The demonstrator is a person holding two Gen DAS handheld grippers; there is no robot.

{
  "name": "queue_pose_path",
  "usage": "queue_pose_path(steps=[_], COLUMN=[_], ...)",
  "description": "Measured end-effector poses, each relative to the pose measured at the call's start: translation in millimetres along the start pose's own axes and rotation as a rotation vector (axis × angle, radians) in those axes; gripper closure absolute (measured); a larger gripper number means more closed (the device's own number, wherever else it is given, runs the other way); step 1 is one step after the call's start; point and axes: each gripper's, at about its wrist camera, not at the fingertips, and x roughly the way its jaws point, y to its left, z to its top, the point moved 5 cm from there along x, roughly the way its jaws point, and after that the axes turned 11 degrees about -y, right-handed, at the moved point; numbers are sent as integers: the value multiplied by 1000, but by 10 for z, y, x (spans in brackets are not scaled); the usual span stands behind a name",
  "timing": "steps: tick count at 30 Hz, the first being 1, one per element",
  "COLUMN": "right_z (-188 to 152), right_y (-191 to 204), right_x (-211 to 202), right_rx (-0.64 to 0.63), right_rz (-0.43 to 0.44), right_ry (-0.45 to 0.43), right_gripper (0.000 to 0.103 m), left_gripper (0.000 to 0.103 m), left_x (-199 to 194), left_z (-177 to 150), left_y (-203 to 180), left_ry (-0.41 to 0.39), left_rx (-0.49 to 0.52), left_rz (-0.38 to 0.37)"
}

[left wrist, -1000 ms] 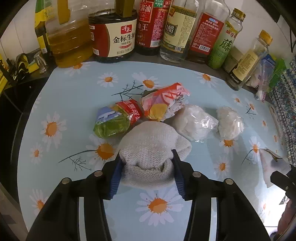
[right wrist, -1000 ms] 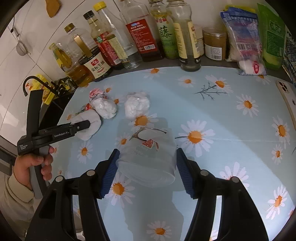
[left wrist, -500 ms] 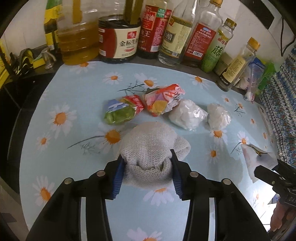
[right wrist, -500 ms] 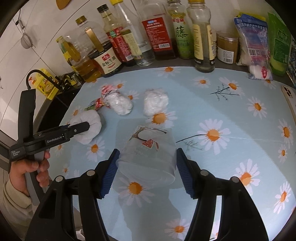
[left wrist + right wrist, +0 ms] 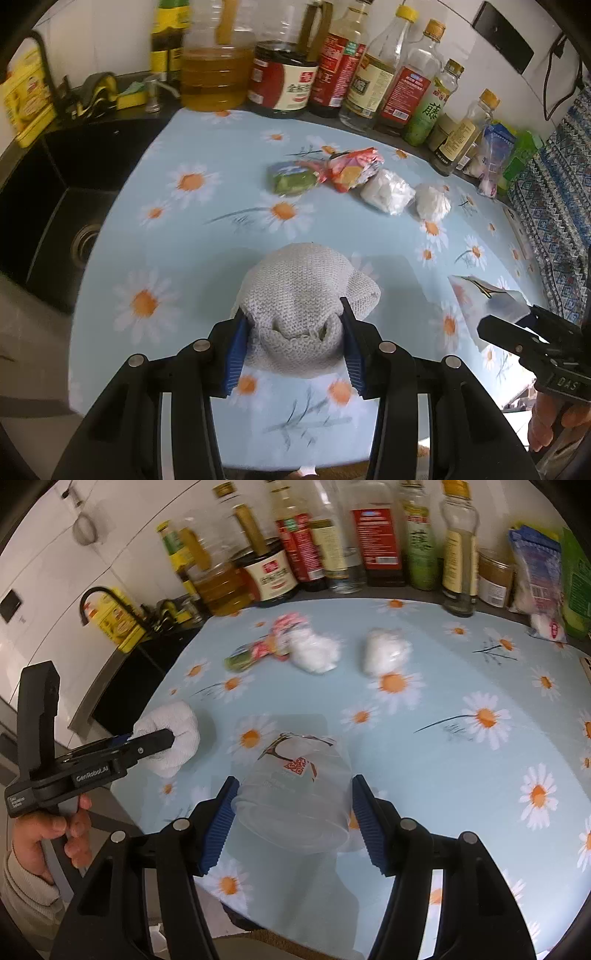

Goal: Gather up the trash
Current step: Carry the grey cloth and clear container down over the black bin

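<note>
Two pieces bagged at once: your left gripper [image 5: 293, 345] pinches the knitted sock [image 5: 306, 295], your right gripper [image 5: 293, 821] squeezes the clear cup [image 5: 295, 794], both lifted for carrying off. Four wrapper wads [image 5: 386, 192] wait at one o'clock.

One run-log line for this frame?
left gripper: shut on knitted cloth | right gripper: shut on clear plastic cup | wrappers, wads on table
</note>
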Motion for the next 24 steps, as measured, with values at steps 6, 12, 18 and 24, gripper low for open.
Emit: queue_pose_path(steps=[6, 12, 18, 24], right_z=[-185, -386, -639, -892], right_y=[385, 718, 1028, 1337], right_x=[-12, -21, 10, 37], right_rx=[-32, -68, -94, -109], right_rz=[32, 59, 79, 102], right_ry=[11, 33, 68, 98], right_gripper=[41, 41, 41, 41], left_gripper=[60, 60, 60, 60], left_x=[-318, -558, -742, -925], left_z=[-274, -609, -959, -1244], left_y=[229, 448, 675, 859], left_ry=[-10, -4, 17, 27], left_rx=[-33, -69, -113, -145], left_rz=[12, 23, 33, 41])
